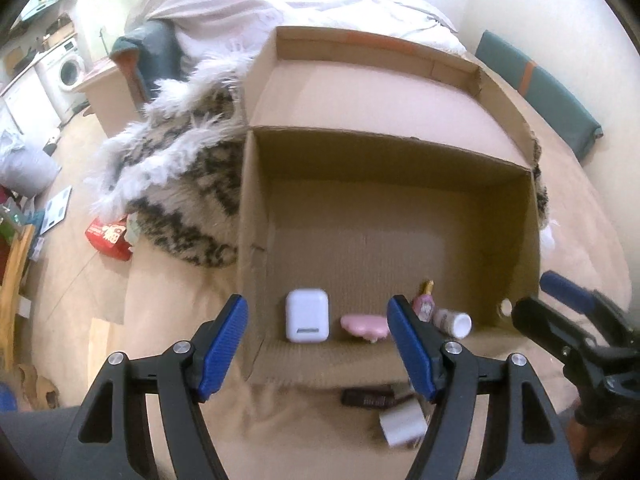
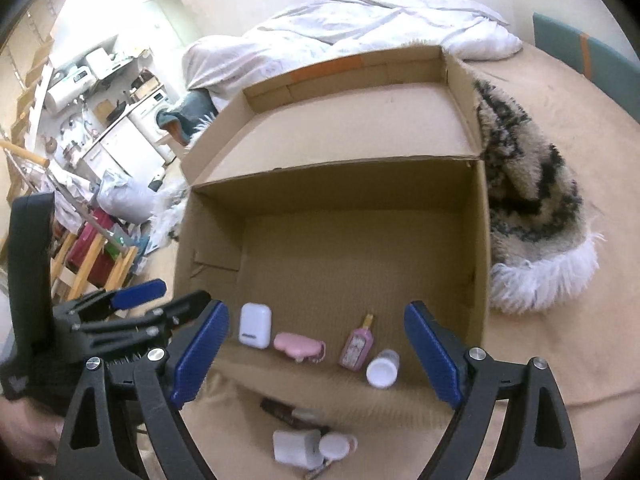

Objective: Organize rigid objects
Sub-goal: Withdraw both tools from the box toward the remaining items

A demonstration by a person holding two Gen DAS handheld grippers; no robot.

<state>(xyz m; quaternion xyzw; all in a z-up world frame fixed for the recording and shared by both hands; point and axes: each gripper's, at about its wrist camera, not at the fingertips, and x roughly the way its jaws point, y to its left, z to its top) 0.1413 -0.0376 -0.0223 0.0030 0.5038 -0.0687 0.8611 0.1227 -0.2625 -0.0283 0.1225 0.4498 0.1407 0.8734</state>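
An open cardboard box (image 1: 256,208) (image 2: 480,240) lies on the beige bed. Along its near wall sit a white earbud case (image 1: 306,321) (image 2: 255,325), a pink case (image 1: 365,327) (image 2: 299,345), a pink perfume bottle (image 1: 424,304) (image 2: 357,345) and a small white-capped bottle (image 1: 454,322) (image 2: 383,369). Outside, in front of the box, lie a dark tube (image 1: 370,397) (image 2: 290,412), a white block (image 1: 402,424) (image 2: 296,446) and a white-capped pink jar (image 2: 338,446). My left gripper (image 1: 318,346) is open and empty at the box's near edge. My right gripper (image 2: 316,354) is open and empty over the near items.
A furry black-and-white throw (image 1: 180,184) (image 2: 532,208) lies beside the box. A white duvet (image 1: 248,4) (image 2: 360,24) is behind it. A teal headboard (image 1: 540,92) stands at the right. The floor at left holds clutter and a red packet (image 1: 108,238).
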